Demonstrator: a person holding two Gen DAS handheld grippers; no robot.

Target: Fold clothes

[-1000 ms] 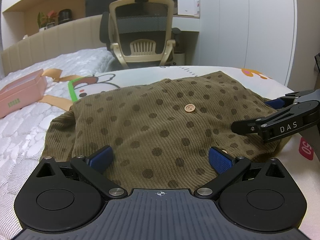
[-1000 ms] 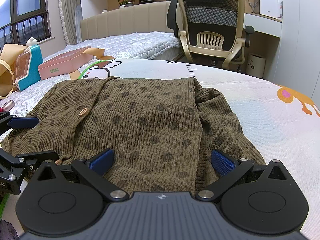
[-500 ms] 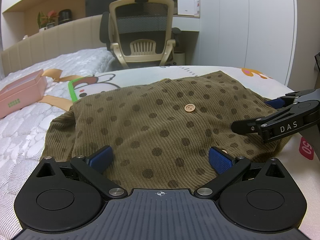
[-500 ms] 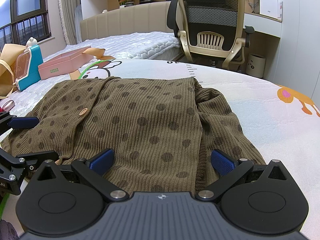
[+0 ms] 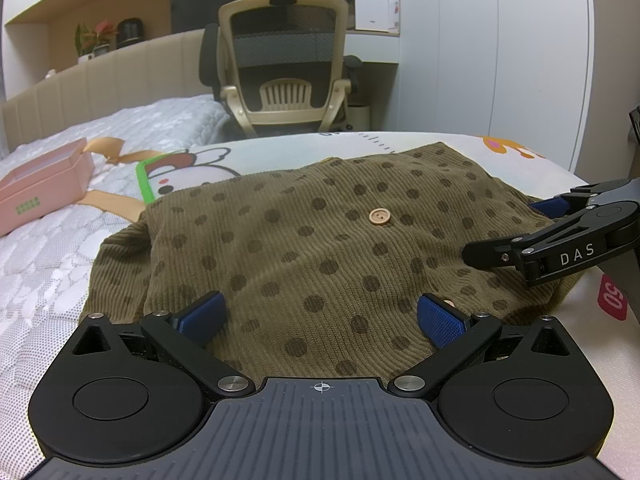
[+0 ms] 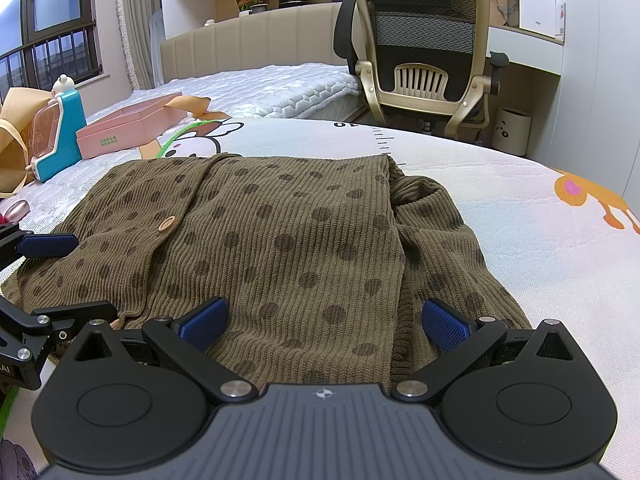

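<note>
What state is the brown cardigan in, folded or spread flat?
Partly folded. The cardigan has its sides turned under, one sleeve bunched beneath the front panel; no final fold. Both grippers open.

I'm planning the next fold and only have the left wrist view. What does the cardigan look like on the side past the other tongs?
Observer: In the right wrist view, the cardigan has a folded edge running front to back. A ribbed layer sticks out beyond that edge on the right.
Operator: Are the right tongs closed on it?
Observer: No. The right tongs are open over the near hem, with that folded edge between their fingers.
Operator: Anything off the far-left side?
Observer: A teal case stands on the bed beside the pink box, apart from the cardigan.
</note>
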